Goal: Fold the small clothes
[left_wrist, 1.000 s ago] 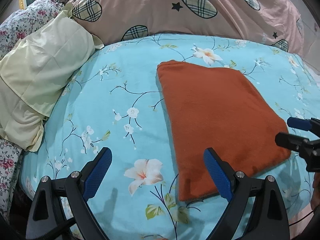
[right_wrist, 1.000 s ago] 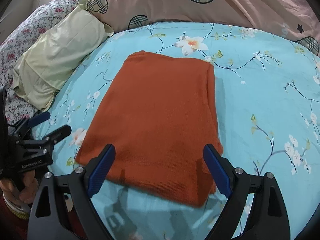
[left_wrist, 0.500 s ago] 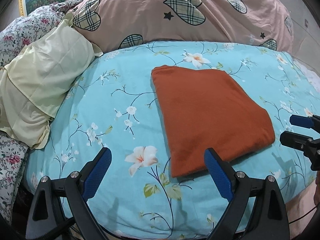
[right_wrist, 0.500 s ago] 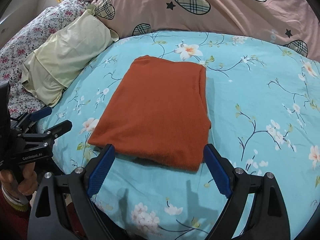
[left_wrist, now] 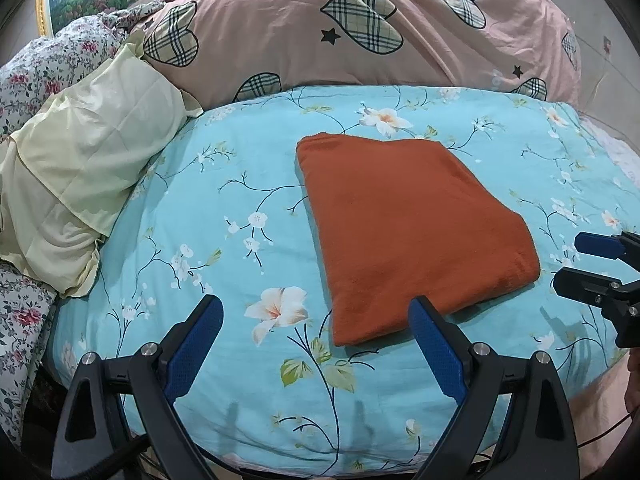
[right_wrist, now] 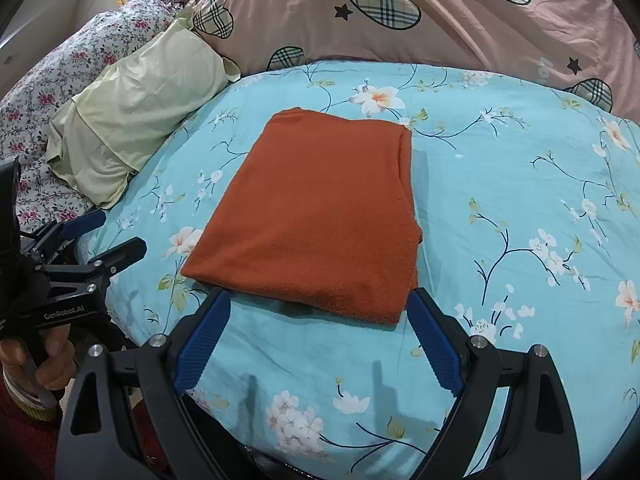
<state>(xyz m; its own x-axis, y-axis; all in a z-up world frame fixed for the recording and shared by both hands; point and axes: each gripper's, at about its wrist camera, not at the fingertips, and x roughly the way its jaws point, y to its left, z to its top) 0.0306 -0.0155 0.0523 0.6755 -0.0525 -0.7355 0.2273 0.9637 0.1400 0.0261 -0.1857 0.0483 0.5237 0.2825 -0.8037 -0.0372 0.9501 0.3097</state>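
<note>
A rust-orange garment (left_wrist: 404, 220) lies folded into a flat rectangle on the turquoise floral bed sheet (left_wrist: 240, 200); it also shows in the right wrist view (right_wrist: 320, 216). My left gripper (left_wrist: 316, 332) is open and empty, above the sheet near the bed's front edge, just left of the garment's near corner. My right gripper (right_wrist: 320, 328) is open and empty, in front of the garment's near edge, not touching it. Each gripper shows in the other's view: the right one (left_wrist: 592, 264) at the right, the left one (right_wrist: 100, 236) at the left.
A pale yellow pillow (left_wrist: 80, 184) lies at the left of the bed. A pink quilt with plaid hearts (left_wrist: 360, 28) is piled behind the garment. Floral bedding (left_wrist: 44, 72) lies at the far left. The bed's front edge (left_wrist: 320, 464) is just below the grippers.
Both grippers have pulled back from the folded garment toward the bed's front edge, staying open. The garment lies still and now looks smaller and farther.
</note>
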